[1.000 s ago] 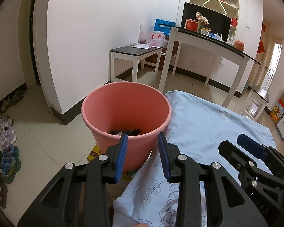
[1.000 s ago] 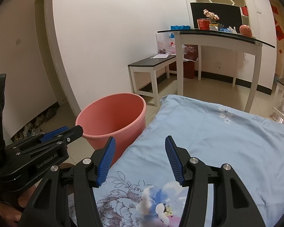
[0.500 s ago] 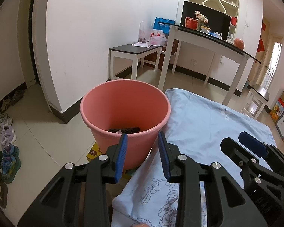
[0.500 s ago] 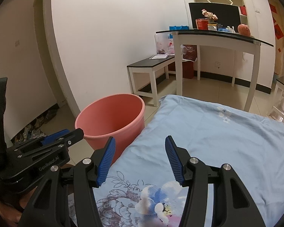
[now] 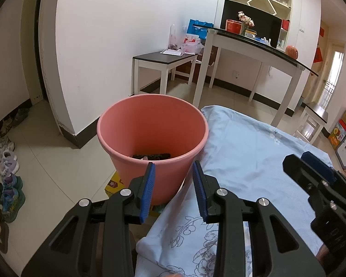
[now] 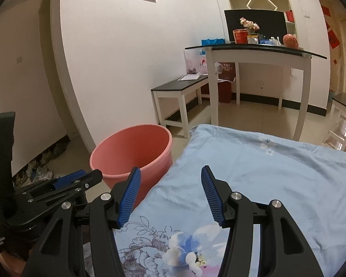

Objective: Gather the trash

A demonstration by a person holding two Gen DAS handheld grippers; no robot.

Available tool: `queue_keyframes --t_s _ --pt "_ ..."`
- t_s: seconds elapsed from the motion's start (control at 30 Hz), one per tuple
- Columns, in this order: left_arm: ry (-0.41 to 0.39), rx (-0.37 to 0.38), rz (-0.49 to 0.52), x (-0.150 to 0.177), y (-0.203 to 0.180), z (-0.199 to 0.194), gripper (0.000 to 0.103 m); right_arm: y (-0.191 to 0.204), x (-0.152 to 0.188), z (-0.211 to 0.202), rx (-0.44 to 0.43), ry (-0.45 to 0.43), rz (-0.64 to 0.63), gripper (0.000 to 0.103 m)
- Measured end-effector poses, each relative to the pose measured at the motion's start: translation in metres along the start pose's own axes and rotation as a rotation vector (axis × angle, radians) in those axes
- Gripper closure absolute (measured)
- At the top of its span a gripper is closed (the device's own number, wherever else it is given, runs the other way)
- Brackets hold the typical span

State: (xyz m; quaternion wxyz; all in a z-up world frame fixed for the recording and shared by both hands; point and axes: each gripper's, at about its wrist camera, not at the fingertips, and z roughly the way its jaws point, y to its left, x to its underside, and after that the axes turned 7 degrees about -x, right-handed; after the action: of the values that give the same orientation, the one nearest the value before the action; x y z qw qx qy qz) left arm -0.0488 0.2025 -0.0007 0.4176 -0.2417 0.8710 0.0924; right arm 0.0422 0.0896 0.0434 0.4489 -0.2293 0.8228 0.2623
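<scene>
The left gripper (image 5: 174,170) holds nothing — its blue pads stand apart, poised near the pink bucket (image 5: 152,138). The right gripper (image 6: 170,177) gapes wider, also empty, above the pale blue floral sheet (image 6: 265,175). Dark trash (image 5: 151,156) lies in the bucket's bottom — the bucket stands just left of the sheet.

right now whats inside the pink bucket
In the pink bucket, dark trash pieces and a pale scrap lie at the bottom. The near rim hides the rest of the floor, so the full contents cannot be seen.
</scene>
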Motion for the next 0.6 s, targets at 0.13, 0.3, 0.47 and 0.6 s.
queue_keyframes --t_s 0.13,0.3,0.47,0.6 --pt "0.006 -0.001 0.001 0.0040 -0.0002 0.0009 0.069 0.0009 0.0001 0.0004 0.006 -0.006 -0.002 0.049" --pt "0.008 -0.001 0.000 0.0031 -0.0007 0.0009 0.069 -0.0017 0.0018 -0.0006 0.006 -0.004 0.000 0.049" --pt "0.008 0.000 0.002 0.0041 -0.0004 0.0006 0.069 -0.0018 0.0020 -0.0005 0.006 -0.003 0.000 0.049" --pt "0.009 -0.002 0.001 0.0033 -0.0008 0.0006 0.069 -0.0018 0.0019 -0.0006 0.006 -0.004 0.000 0.049"
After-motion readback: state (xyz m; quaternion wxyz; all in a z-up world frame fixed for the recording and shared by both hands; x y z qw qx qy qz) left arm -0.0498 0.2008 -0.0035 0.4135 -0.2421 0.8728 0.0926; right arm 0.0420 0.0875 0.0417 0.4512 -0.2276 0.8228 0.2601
